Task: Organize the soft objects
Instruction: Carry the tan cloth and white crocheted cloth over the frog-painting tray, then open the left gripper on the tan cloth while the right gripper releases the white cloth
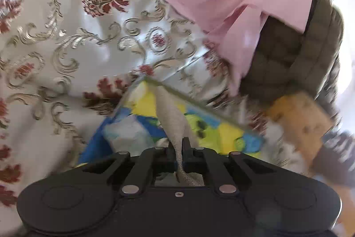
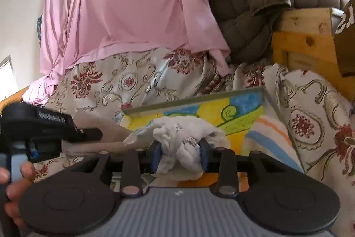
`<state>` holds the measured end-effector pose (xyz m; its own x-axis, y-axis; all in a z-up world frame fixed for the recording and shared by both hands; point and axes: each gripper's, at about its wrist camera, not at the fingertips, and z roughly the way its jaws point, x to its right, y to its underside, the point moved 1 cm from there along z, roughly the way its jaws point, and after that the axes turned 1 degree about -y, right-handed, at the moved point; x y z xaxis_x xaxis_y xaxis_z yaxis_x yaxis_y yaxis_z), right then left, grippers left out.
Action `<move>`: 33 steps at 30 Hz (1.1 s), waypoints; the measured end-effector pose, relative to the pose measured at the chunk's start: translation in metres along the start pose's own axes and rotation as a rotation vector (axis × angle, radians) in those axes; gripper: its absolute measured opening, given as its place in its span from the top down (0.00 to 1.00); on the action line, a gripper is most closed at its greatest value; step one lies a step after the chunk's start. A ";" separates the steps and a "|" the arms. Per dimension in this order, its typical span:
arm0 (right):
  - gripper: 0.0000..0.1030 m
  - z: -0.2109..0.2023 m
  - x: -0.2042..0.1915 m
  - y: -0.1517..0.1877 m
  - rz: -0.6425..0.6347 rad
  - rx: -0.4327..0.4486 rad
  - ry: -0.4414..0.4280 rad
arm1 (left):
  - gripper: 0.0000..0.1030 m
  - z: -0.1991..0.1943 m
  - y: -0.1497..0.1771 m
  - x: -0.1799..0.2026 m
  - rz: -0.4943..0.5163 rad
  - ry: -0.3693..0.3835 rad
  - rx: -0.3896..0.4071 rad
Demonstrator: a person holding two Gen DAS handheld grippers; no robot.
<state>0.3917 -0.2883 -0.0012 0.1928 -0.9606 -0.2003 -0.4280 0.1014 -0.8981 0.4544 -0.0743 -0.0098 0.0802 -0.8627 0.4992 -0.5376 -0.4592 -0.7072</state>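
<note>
Floral bedspread (image 2: 137,81); white cloth (image 2: 182,143) between right fingers (image 2: 155,157).

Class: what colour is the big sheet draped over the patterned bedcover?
Pink sheet, clearest in the right wrist view.

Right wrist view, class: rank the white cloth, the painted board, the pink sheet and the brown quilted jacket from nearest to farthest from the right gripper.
1. White cloth, between the right gripper fingers.
2. Painted board, just beyond it.
3. Pink sheet, draped behind, upper left; brown quilted jacket, upper right: too close to call.
</note>
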 end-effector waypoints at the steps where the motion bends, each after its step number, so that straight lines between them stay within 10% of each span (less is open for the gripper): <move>1: 0.60 0.000 -0.001 -0.001 -0.001 -0.007 -0.003 | 0.96 0.000 0.002 -0.001 0.017 -0.020 -0.004; 23: 0.44 0.018 0.004 0.009 -0.010 -0.166 0.079 | 0.84 0.007 0.034 0.008 0.281 -0.223 -0.089; 33: 0.26 0.006 0.001 0.002 -0.041 -0.149 0.099 | 0.53 -0.007 0.039 0.012 0.293 -0.267 -0.063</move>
<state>0.3963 -0.2872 -0.0058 0.1285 -0.9846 -0.1187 -0.5494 0.0289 -0.8351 0.4285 -0.1007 -0.0275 0.1267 -0.9838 0.1270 -0.6198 -0.1784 -0.7642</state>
